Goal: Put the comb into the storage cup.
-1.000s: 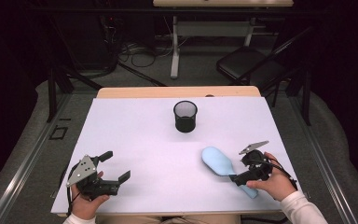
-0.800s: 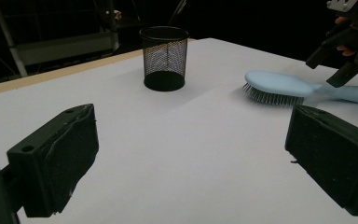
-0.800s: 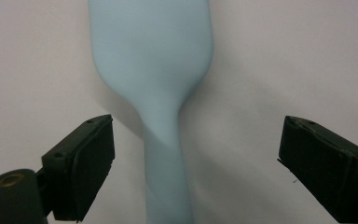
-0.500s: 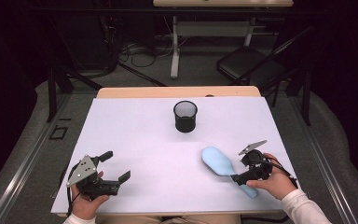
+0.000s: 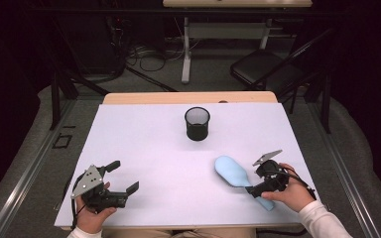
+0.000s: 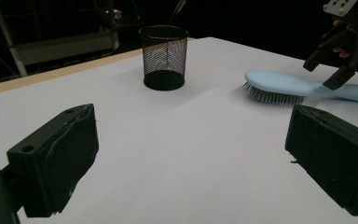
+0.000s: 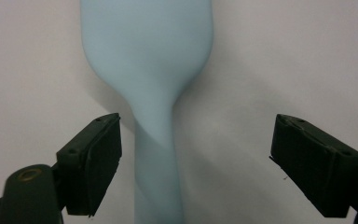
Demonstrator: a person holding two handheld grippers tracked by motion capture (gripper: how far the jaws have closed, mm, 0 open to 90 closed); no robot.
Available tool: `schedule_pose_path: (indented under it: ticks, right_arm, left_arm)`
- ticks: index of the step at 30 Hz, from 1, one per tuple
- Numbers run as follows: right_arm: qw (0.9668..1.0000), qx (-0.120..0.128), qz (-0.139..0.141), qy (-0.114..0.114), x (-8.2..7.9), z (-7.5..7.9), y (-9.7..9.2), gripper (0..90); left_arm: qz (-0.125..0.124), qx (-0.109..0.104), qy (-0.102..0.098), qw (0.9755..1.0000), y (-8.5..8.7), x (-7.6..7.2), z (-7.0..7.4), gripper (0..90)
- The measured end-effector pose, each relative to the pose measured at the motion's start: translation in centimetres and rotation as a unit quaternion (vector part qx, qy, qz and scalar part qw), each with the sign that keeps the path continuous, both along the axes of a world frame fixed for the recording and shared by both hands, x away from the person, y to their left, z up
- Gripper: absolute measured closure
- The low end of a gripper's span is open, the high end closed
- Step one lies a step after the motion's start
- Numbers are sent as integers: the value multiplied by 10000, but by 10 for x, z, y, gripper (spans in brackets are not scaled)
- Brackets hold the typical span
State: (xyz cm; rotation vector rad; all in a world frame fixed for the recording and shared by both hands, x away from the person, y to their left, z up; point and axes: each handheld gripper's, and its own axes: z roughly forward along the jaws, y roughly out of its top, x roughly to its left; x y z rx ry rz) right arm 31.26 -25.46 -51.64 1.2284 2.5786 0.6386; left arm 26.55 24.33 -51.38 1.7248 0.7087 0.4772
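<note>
The hairbrush [image 5: 233,172], pale blue, lay bristles-down on the desk [image 5: 149,148] near its front right corner, head pointing in toward the middle and handle running back toward the front right corner. That left the slim handle as the obvious place to grab. The right gripper [image 5: 252,190] sat over the handle, w/ jaws spread either side of the neck; in the right gripper view the handle [image 7: 156,154] ran up between them, nearer the left pad, and neither pad pressed on it. The jaws had just been closing in a bit, brush handle between them, so prob. lining up a pinch rather than holding yet. Approach looked low and along the handle, which would keep the bristles clear.

The left gripper [image 5: 123,177] rested near the front left corner, jaws wide apart, nothing between them, well apart from the brush, apparently just parked. The black mesh cup [image 5: 197,123] stood upright toward the far edge, roughly centre, open top up: likely where the brush goes, handle or head first I couldn't say.
</note>
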Motion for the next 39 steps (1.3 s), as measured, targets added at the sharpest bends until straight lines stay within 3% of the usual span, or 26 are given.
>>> schedule_pose_path:
  ticks: [1, 7, 9, 15, 16, 18, 20, 21, 22, 29, 39]
  right_arm:
    - [10000, -61, 25, 73, 0, 1, 0, 164]
    - [9999, -67, 88, -33, 1, -2, -1, 200]
    - [9998, -165, 102, 37, 1, -1, -1, 208]
    - [9998, -110, 158, 4, 1, -5, -1, 216]
    - [9995, -204, 216, 71, 1, -4, -1, 222]
    - [9997, -87, 232, -50, 1, -7, 0, 235]
    - [9993, -207, 305, 72, 2, -5, 0, 254]
    - [9996, -159, 206, 94, 0, -6, 1, 262]
    - [9991, -224, 339, 103, 1, -5, 1, 272]
    - [9990, -219, 350, 161, 0, -8, 5, 365]
    - [9993, -170, 326, 24, -1, -11, 9, 430]
  left_arm:
    - [-3, 4, -4, 10000, 0, 0, 0, 27]
    - [9, 16, 1, 10000, 0, 0, 0, 27]
    - [7, 13, 1, 10000, 0, 0, 0, 27]
    - [8, 14, -1, 10000, 0, 0, 0, 27]
    - [6, 14, -3, 10000, 0, 0, 0, 27]
    - [7, 14, -2, 10000, 0, 0, 0, 27]
    - [8, 14, -2, 10000, 0, 0, 0, 27]
    - [7, 14, -1, 10000, 0, 0, 0, 27]
    - [8, 14, -2, 10000, 0, 0, 0, 27]
    - [2, 11, 1, 10000, 0, 0, 0, 27]
    - [-17, 6, 4, 10000, 0, 0, 0, 27]
